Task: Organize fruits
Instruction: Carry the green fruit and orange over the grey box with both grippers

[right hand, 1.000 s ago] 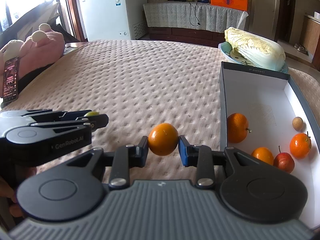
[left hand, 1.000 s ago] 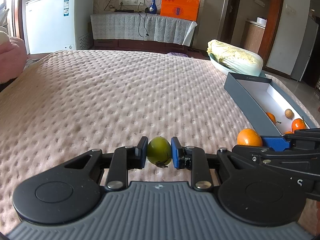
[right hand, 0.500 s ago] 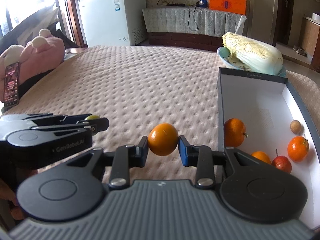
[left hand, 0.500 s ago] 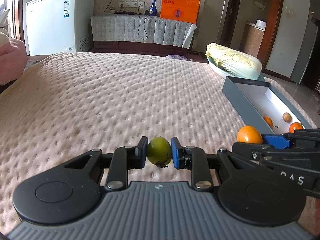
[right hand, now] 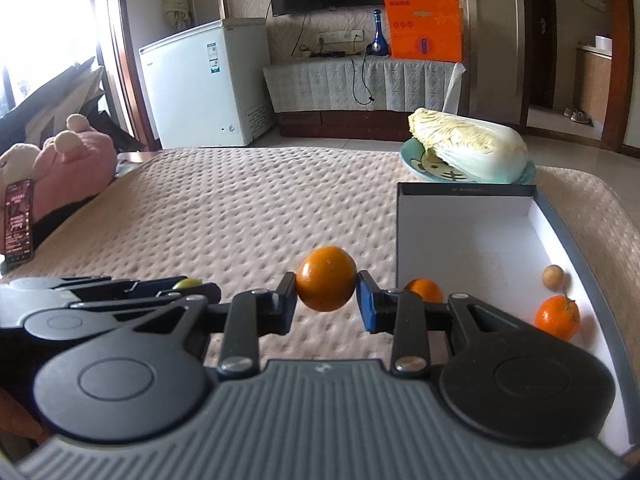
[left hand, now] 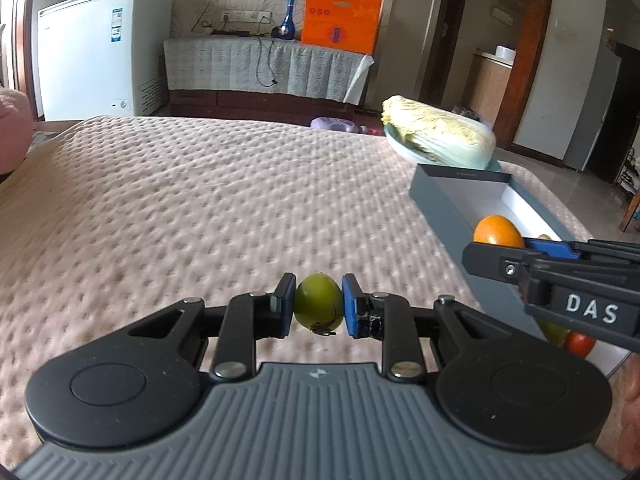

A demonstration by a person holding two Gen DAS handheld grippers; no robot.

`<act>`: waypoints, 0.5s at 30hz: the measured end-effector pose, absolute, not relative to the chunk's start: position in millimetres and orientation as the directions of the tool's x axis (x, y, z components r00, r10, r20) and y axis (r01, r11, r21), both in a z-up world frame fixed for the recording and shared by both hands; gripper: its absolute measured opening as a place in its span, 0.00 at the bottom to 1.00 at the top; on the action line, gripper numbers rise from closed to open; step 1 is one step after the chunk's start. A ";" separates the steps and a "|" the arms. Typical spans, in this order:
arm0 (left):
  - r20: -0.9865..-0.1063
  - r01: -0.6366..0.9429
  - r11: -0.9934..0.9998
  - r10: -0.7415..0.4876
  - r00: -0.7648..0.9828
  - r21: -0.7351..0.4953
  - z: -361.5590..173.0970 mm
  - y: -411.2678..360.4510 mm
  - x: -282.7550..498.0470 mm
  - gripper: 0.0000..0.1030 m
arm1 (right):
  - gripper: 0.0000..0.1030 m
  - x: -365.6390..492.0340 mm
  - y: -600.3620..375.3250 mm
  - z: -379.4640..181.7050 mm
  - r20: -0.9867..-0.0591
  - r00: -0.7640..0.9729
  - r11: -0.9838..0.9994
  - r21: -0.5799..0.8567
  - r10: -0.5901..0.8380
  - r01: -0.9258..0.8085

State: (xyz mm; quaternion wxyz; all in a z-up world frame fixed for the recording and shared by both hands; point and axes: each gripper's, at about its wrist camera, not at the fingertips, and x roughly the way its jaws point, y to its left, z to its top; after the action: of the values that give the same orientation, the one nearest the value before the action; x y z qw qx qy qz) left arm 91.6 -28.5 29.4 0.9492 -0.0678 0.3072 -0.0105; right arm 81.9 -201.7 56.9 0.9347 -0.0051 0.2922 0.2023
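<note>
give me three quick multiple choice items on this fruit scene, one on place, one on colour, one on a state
1. Where does the cabbage lie?
A. in the box
B. on a plate beyond the box
C. on the freezer

2. What colour is the fruit in the left gripper?
A. green
B. red
C. purple

3. What state is the right gripper in?
A. open and empty
B. shut on an orange
C. shut on a phone

Answers: 1 B, the plate sits behind the box. 2 A, the green fruit shows between its fingers. 3 B, the fingers press the orange.
</note>
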 end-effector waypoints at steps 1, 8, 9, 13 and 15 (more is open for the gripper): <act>-0.579 -0.016 0.991 -0.066 0.813 -0.135 30.4 -31.3 91.5 0.28 | 0.34 82.0 -203.2 57.0 -0.547 0.749 0.919 0.107 0.372 -0.378; -0.567 0.018 0.989 -0.101 0.818 -0.149 37.4 -49.5 93.1 0.28 | 0.34 80.7 -218.4 61.0 -0.524 0.775 0.931 0.115 0.353 -0.347; -0.564 0.026 0.988 -0.108 0.819 -0.152 38.7 -53.0 93.1 0.28 | 0.34 80.6 -221.1 61.3 -0.521 0.779 0.933 0.116 0.349 -0.340; -0.554 0.053 0.986 -0.133 0.822 -0.159 42.5 -65.7 93.4 0.28 | 0.34 79.4 -230.8 61.9 -0.518 0.789 0.941 0.117 0.331 -0.318; -0.551 0.065 0.984 -0.146 0.822 -0.164 43.7 -71.7 94.1 0.28 | 0.34 78.3 -236.5 62.5 -0.515 0.795 0.945 0.118 0.322 -0.306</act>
State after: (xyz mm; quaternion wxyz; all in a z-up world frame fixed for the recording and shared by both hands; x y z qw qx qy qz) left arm 94.1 -71.7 43.7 0.9519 -0.0691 0.2932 -0.0552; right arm 78.3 -236.5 62.5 0.9471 0.0144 0.2742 0.1659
